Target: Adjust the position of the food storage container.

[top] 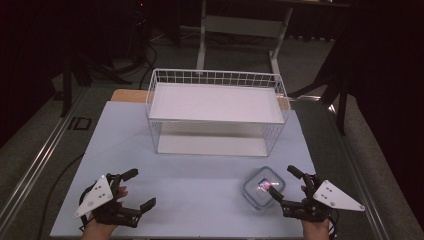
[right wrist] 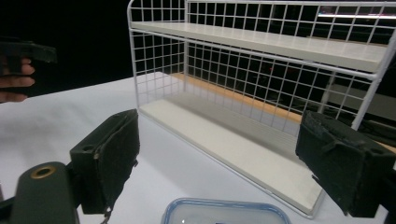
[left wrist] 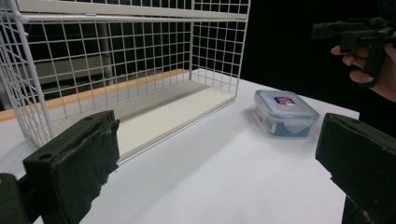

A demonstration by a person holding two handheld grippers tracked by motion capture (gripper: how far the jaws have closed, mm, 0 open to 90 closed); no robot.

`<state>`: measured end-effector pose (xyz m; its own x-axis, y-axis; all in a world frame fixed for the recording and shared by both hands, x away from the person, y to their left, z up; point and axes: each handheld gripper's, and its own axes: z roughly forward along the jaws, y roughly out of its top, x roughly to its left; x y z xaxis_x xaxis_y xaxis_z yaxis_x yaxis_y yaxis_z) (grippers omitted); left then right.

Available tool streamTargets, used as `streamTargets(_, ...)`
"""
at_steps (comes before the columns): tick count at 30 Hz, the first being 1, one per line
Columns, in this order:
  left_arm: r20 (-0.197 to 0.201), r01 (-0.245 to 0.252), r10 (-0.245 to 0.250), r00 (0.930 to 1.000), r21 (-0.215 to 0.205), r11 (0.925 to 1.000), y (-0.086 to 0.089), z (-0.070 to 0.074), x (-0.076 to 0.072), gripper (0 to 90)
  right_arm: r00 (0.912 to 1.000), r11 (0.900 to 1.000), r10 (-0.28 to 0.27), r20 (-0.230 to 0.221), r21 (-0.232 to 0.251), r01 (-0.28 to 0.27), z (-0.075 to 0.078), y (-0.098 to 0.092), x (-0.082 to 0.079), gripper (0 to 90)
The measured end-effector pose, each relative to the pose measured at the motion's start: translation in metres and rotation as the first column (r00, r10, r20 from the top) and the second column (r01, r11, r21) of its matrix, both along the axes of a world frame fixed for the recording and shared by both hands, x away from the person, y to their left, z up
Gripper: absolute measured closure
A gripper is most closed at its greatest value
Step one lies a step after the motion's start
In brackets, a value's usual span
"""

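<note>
Right tool (top: pixel 286 184) jaws wide apart, gripping nothing — just beside lidded container (top: pixel 264 187) on counter (top: pixel 200 175). Left tool (top: pixel 138 189) likewise wide apart — empty.

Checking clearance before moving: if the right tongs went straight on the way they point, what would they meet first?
Probably the small clear lidded plastic box, just below the open right tongs; if they pass above it, the white wire shelf rack beyond.

Dim room, grey carpet floor (top: pixel 40 125), white table frame (top: pixel 240 27) behind, dark curtains (top: pixel 385 60)
</note>
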<state>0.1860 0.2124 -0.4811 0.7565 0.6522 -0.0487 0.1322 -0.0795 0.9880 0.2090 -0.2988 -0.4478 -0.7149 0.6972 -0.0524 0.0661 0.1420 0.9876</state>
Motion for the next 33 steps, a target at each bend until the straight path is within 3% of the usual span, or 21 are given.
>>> streamTargets(3, -0.001, 0.000, 0.000, 1.0000, -0.002, 1.0000, 0.000, 0.000, 0.000, 0.5, 1.0000, 1.000, -0.009, -0.001, 0.014, 0.009, 0.002, 0.000, -0.001, 13.1)
streamTargets(4, 0.001, 0.000, 0.000, 1.0000, 0.000, 1.0000, 0.000, 0.000, 0.000, 0.5, 0.9989, 0.999, -0.046, -0.004, 0.010, 0.046, 0.005, 0.002, -0.001, 13.2)
streamTargets(6, 0.003, 0.004, -0.004, 1.0000, 0.000, 1.0000, -0.001, 0.000, 0.000, 0.5, 0.9996, 1.000, -0.018, -0.020, 0.025, 0.018, 0.007, 0.000, 0.000, 13.2)
streamTargets(9, 0.005, 0.006, -0.006, 1.0000, 0.005, 1.0000, -0.002, 0.000, 0.000, 0.5, 0.9985, 0.999, -0.030, -0.045, 0.022, 0.031, 0.009, 0.000, 0.002, 14.2)
streamTargets(14, 0.003, 0.009, -0.009, 1.0000, -0.001, 1.0000, -0.001, -0.001, 0.001, 0.5, 0.9951, 0.999, -0.013, -0.098, 0.029, 0.016, 0.009, -0.005, 0.008, 30.3)
streamTargets(15, 0.003, 0.008, -0.008, 1.0000, -0.001, 1.0000, -0.001, -0.001, 0.001, 0.5, 0.9942, 1.000, -0.011, -0.107, 0.015, 0.012, 0.009, -0.007, 0.010, 38.0)
streamTargets(17, 0.004, 0.009, -0.009, 1.0000, -0.002, 1.0000, -0.001, 0.000, 0.001, 0.5, 0.9916, 1.000, -0.007, -0.129, -0.030, 0.003, 0.006, -0.009, 0.014, 43.2)
streamTargets(19, 0.005, 0.009, -0.009, 0.9999, -0.004, 1.0000, -0.001, 0.000, 0.001, 0.5, 0.9893, 0.998, -0.020, -0.145, -0.060, 0.011, 0.001, -0.011, 0.018, 55.3)
streamTargets(20, 0.005, 0.009, -0.009, 0.9999, -0.004, 1.0000, -0.001, 0.000, 0.001, 0.5, 0.9893, 0.998, -0.020, -0.145, -0.060, 0.011, 0.001, -0.011, 0.018, 55.3)
streamTargets(22, 0.003, 0.010, -0.010, 0.9999, -0.006, 0.9999, -0.001, -0.001, 0.002, 0.5, 0.9801, 0.995, -0.012, -0.198, -0.097, -0.007, -0.009, -0.017, 0.024, 67.2)
streamTargets(25, 0.002, 0.010, -0.010, 0.9999, -0.004, 0.9999, -0.001, -0.001, 0.002, 0.5, 0.9741, 0.993, -0.023, -0.225, -0.122, -0.004, -0.015, -0.021, 0.026, 73.3)
streamTargets(28, 0.005, 0.012, -0.012, 0.9999, -0.001, 0.9999, -0.003, -0.001, 0.002, 0.5, 0.9639, 0.986, 0.002, -0.266, -0.159, -0.046, -0.026, -0.030, 0.026, 83.9)
streamTargets(30, 0.003, 0.013, -0.013, 0.9999, 0.000, 0.9999, -0.003, -0.002, 0.002, 0.5, 0.9627, 0.983, 0.001, -0.271, -0.178, -0.051, -0.028, -0.032, 0.026, 87.0)
streamTargets(32, 0.000, 0.014, -0.014, 0.9999, 0.004, 0.9999, -0.004, -0.002, 0.002, 0.5, 0.9526, 0.975, 0.029, -0.303, -0.203, -0.094, -0.037, -0.039, 0.025, 89.8)
streamTargets(33, 0.000, 0.014, -0.014, 0.9999, 0.004, 0.9999, -0.004, -0.002, 0.002, 0.5, 0.9526, 0.975, 0.029, -0.303, -0.203, -0.094, -0.037, -0.039, 0.025, 89.8)
